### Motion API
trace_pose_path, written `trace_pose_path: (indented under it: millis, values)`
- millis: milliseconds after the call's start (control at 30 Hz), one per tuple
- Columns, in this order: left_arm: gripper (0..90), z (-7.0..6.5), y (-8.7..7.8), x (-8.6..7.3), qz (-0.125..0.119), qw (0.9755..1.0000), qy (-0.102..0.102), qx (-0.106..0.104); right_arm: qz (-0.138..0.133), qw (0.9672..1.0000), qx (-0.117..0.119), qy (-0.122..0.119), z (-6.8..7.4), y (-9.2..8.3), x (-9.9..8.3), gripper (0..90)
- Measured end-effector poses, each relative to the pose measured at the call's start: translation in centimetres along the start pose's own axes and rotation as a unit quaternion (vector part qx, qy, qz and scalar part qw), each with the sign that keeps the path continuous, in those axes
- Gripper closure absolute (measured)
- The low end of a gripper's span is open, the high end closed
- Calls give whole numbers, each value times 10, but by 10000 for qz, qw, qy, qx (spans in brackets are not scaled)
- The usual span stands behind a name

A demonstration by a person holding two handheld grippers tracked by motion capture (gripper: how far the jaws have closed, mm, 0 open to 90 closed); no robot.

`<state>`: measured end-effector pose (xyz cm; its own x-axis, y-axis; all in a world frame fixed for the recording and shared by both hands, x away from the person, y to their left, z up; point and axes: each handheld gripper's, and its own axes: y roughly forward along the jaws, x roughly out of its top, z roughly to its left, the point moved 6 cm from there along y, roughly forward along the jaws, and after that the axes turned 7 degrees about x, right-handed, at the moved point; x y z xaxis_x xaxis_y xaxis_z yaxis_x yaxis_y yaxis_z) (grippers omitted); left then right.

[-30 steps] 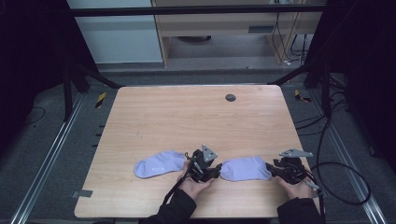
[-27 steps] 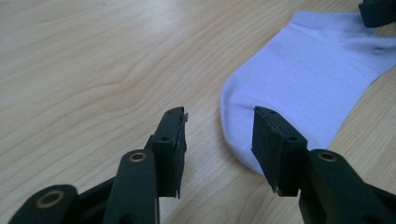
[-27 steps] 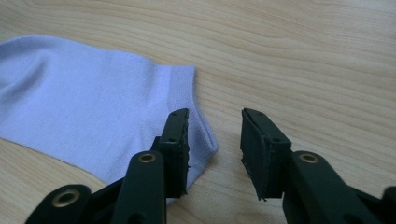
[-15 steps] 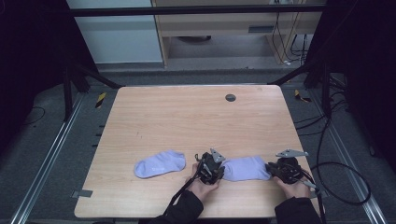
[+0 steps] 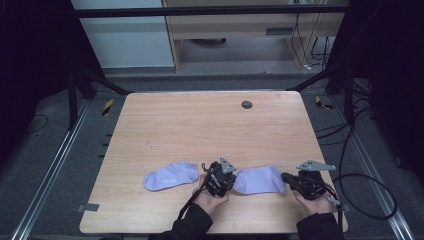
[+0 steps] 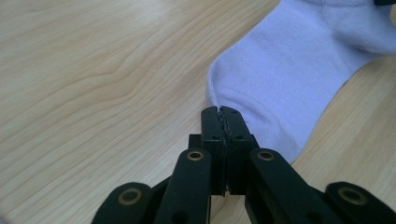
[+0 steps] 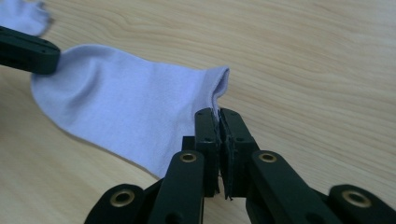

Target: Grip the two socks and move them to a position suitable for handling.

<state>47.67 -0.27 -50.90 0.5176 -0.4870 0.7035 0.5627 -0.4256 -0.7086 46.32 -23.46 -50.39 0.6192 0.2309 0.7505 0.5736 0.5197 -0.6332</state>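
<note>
Both hand-held grippers have just been closing, and now each one pinches an end of the same pale lilac cotton sock (image 5: 259, 179). In the left gripper view, the left gripper (image 6: 220, 116) has its jaws pressed together on the rounded edge of this sock, and the thin fabric is caught between the pads. In the right gripper view, the right gripper (image 7: 218, 119) is clamped in the same way on the open cuff edge. From the high view, the sock lies flat on the light wooden table (image 5: 200, 130), stretched between the two grippers. A second pale lilac sock (image 5: 171, 175) lies just beside the left gripper, on its outer side, untouched. I judge that the grasp is done; lifting the held sock and laying it on its partner is left.
</note>
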Motion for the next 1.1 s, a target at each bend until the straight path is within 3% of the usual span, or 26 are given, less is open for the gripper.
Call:
trace_pose_path:
  millis: [200,600,833,1100]
  values:
    - [892,21,-25,-9,-43,10000,-11,30,-54,9991,328,-246,28,0,9,867]
    - [891,57,-58,-50,89,9999,-22,130,72,9947,908,-480,73,23,13,865]
    - [891,69,-65,-65,228,9995,15,228,192,9924,1067,-590,92,37,12,866]
    - [889,75,-58,-78,454,9987,-10,248,340,9922,1057,-558,97,52,7,864]
